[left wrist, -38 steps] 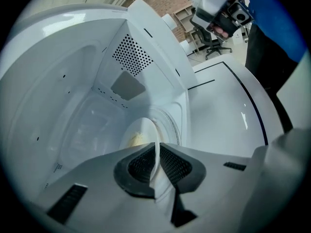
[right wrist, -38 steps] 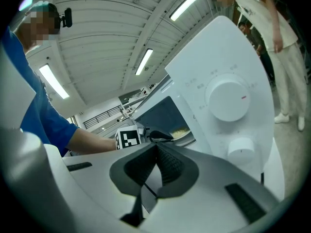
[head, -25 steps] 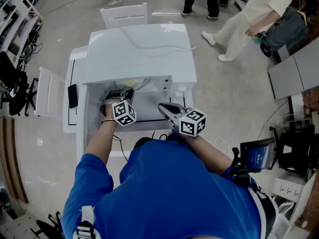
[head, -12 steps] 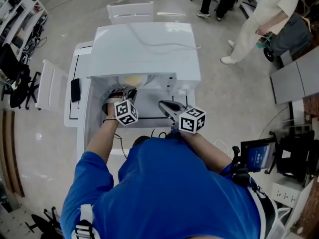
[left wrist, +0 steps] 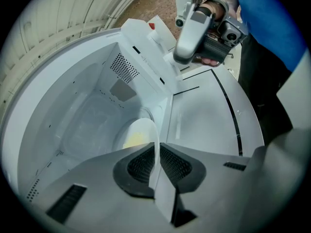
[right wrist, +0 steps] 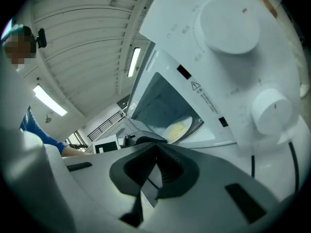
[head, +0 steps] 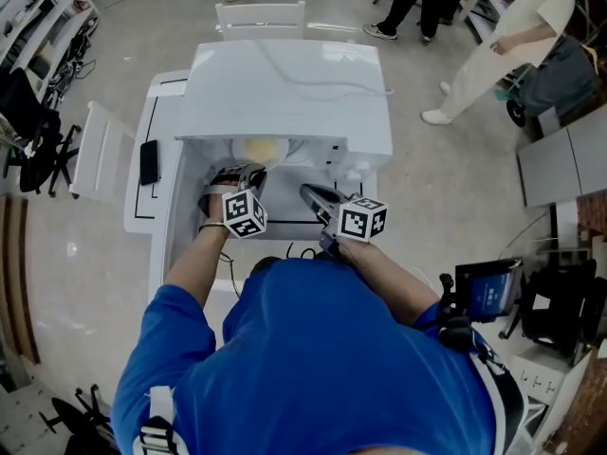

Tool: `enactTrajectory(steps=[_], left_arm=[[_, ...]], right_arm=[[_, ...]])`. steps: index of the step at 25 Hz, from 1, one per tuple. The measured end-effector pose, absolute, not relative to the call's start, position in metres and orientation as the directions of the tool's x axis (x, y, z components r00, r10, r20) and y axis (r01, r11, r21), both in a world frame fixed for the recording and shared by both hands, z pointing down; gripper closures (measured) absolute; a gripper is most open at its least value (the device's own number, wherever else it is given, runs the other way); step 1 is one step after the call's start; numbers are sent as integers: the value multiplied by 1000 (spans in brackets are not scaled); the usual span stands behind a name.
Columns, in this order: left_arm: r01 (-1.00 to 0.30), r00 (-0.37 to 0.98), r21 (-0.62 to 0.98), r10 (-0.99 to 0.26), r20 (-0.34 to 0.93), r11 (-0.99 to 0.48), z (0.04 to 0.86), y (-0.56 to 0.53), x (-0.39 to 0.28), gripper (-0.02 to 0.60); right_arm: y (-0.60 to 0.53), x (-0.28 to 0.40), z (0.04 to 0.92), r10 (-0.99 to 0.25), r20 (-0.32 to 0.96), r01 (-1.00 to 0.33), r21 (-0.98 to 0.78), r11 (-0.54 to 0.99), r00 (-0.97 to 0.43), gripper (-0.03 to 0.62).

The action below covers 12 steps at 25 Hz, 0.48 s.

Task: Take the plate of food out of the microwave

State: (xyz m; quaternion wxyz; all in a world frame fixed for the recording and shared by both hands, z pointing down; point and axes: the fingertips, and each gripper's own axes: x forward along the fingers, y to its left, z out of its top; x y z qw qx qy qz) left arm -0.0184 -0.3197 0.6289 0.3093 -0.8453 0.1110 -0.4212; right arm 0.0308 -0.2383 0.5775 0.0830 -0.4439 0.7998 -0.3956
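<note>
A pale, glossy floor [head: 446, 197] runs all round the white surface [head: 142, 218]. A white chair [head: 261, 15] stands behind it, and a black chair [head: 36, 159] sits off to the left, below shelving [head: 43, 12]. People [head: 517, 41] stand at the far right. Overhead, a ribbed ceiling [right wrist: 82, 38] carries bright strip lights [right wrist: 133, 62].

You are facing a white microwave [head: 285, 83] on a white table [head: 142, 218] that is showing thin black lines. The plate [left wrist: 143, 130] is showing white, its food [left wrist: 132, 141] pale yellow. The left hand-held gripper [left wrist: 156, 147] and the right hand-held gripper [right wrist: 155, 148] are showing grey bodies, black ribbed pads [left wrist: 141, 165] and a marker cube [head: 245, 214] patterned in black-and-white squares. You are wearing a blue sleeve [head: 180, 320].
</note>
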Motion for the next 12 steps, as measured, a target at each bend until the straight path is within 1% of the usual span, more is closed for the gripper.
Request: enactTrajectory(steps=[8, 12], left_arm=[[59, 632, -614, -446, 633, -787, 629, -318, -19, 541], [30, 642, -598, -442, 626, -801, 630, -319, -20, 541]], right_arm=[[-259, 28, 599, -792, 207, -555, -809, 191, -574, 589], [-270, 25, 591, -806, 196, -555, -811, 187, -559, 589]])
